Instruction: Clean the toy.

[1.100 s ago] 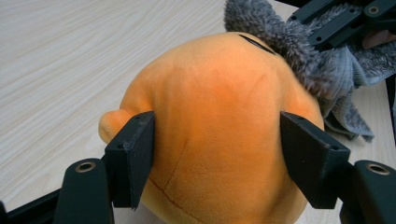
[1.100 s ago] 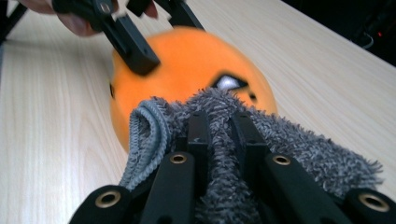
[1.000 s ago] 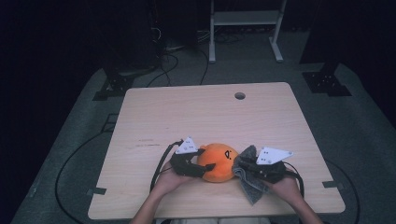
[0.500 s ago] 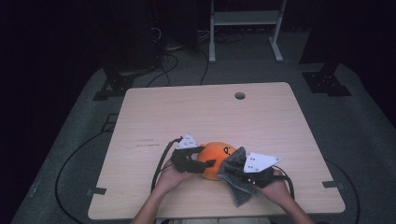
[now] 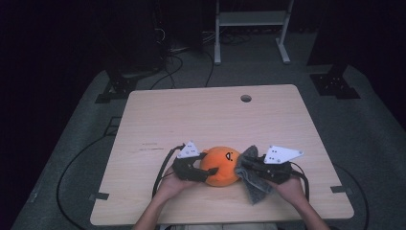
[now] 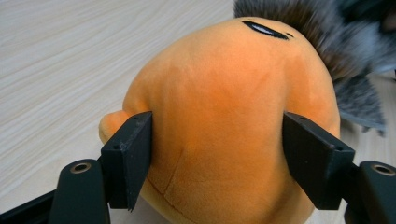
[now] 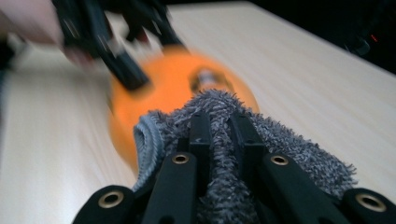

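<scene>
Between the left gripper's (image 6: 217, 154) squeezing jaws, the orange plush (image 6: 229, 121) may squirm loose if the right gripper's (image 7: 219, 126) clamped grey cloth (image 7: 285, 149) rubs hard.

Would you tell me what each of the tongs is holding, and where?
Left tongs clamp the orange plush toy across its sides; right tongs pinch a fold of the grey cloth.

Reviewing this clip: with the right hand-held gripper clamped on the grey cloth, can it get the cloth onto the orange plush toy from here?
Probably yes. The right hand-held gripper holds the grey cloth right against the orange plush toy, nothing between them; the left hand-held gripper grips the toy's far side.
</scene>
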Available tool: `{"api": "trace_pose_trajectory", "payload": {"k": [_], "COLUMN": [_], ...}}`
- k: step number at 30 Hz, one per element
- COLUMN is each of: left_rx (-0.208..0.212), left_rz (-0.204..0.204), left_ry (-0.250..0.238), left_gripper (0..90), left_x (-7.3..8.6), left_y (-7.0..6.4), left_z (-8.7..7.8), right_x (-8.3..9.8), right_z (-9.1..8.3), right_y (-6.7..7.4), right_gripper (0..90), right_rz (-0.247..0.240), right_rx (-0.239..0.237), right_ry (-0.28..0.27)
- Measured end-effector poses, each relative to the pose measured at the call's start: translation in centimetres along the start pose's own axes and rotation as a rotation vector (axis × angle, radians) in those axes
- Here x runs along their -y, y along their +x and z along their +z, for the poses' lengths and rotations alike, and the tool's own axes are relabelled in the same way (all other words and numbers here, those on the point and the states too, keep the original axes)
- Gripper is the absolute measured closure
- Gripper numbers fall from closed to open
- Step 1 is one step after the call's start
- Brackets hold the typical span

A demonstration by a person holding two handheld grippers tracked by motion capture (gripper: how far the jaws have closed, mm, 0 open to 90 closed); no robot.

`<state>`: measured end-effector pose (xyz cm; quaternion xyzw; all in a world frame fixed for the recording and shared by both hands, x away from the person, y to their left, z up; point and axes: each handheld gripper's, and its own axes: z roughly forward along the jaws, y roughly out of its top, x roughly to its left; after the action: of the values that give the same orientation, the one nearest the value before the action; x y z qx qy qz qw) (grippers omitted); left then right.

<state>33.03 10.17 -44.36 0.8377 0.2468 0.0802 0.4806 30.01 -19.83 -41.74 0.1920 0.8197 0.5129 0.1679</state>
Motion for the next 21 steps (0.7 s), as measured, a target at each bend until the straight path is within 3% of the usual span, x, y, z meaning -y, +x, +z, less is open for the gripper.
{"api": "trace_pose_trajectory", "payload": {"k": [2,4,6,8,12,13,18,21], "left_rx": [0.000,-0.002,0.000,0.006,0.010,0.009,-0.003,0.000], "left_rz": [0.040,0.053,0.051,0.046,0.059,0.068,0.111,0.119], "left_ry": [0.018,0.029,0.035,0.037,0.031,0.033,0.039,0.041], "left_gripper": [28.8,29.4,29.8,29.9,29.8,29.6,27.3,27.2], "left_x": [0.0,0.1,0.1,0.2,0.2,0.2,0.3,0.4], "left_y": [-0.4,-0.6,-0.5,-0.5,-0.7,-0.8,-1.5,-1.6], "left_z": [-0.2,-0.3,-0.4,-0.5,-0.4,-0.4,-0.6,-0.6], "right_x": [-1.1,-1.7,-1.7,-0.8,0.7,1.5,2.7,2.1], "right_z": [0.7,1.5,1.8,2.1,1.7,1.2,0.0,-0.6], "right_y": [0.2,0.3,0.2,-0.7,-1.6,-2.0,-2.9,-2.6], "right_gripper": [80.3,80.4,80.4,80.6,80.7,80.6,80.7,80.7], "right_rz": [-0.008,-0.028,-0.028,0.008,0.058,0.096,0.132,0.130], "right_rx": [-0.026,-0.034,-0.037,-0.049,-0.045,-0.039,-0.004,-0.007], "right_ry": [-0.019,-0.002,0.004,0.008,0.006,0.016,0.085,0.050]}}
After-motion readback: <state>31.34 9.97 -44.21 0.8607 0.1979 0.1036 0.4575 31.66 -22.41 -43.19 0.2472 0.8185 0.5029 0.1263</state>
